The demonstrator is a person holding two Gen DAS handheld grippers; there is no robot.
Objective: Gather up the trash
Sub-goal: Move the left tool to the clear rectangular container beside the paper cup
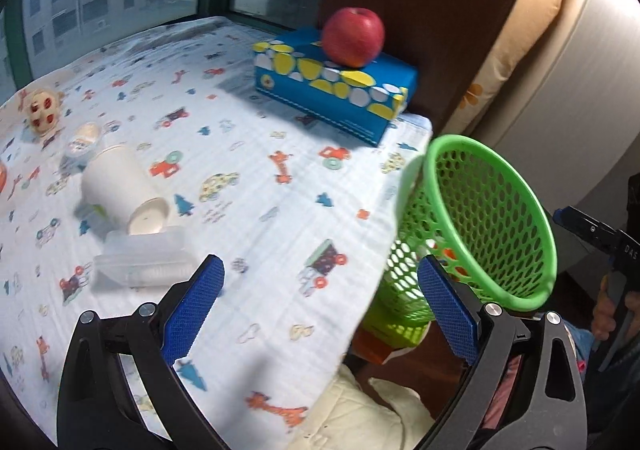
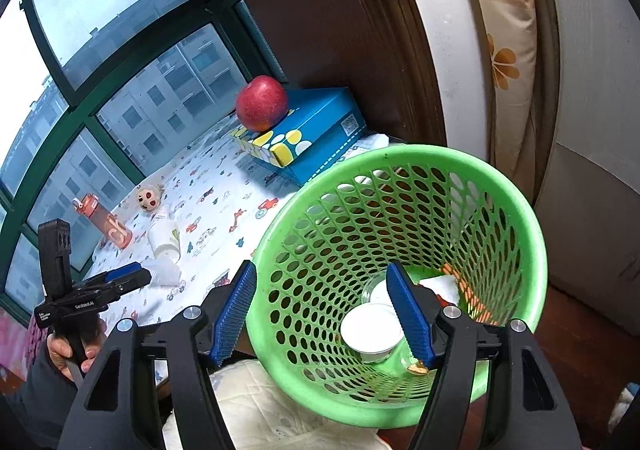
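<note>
A green mesh basket [image 2: 400,217] stands just off the table's right edge; it also shows in the left wrist view [image 1: 488,217]. Inside lie a white cup [image 2: 372,328] and scraps. My right gripper [image 2: 324,314] is open, its jaws astride the basket's near rim, holding nothing. My left gripper [image 1: 320,310] is open and empty above the tablecloth. On the table lie a tipped white paper cup [image 1: 120,189], a clear plastic box [image 1: 144,262] and a small lidded tub [image 1: 82,143].
A red apple [image 1: 354,35] sits on a blue tissue box [image 1: 332,85] at the back right. A doll head [image 1: 42,111] and an orange bottle [image 2: 104,221] lie near the window. The cloth-covered table [image 1: 260,177] ends at the basket.
</note>
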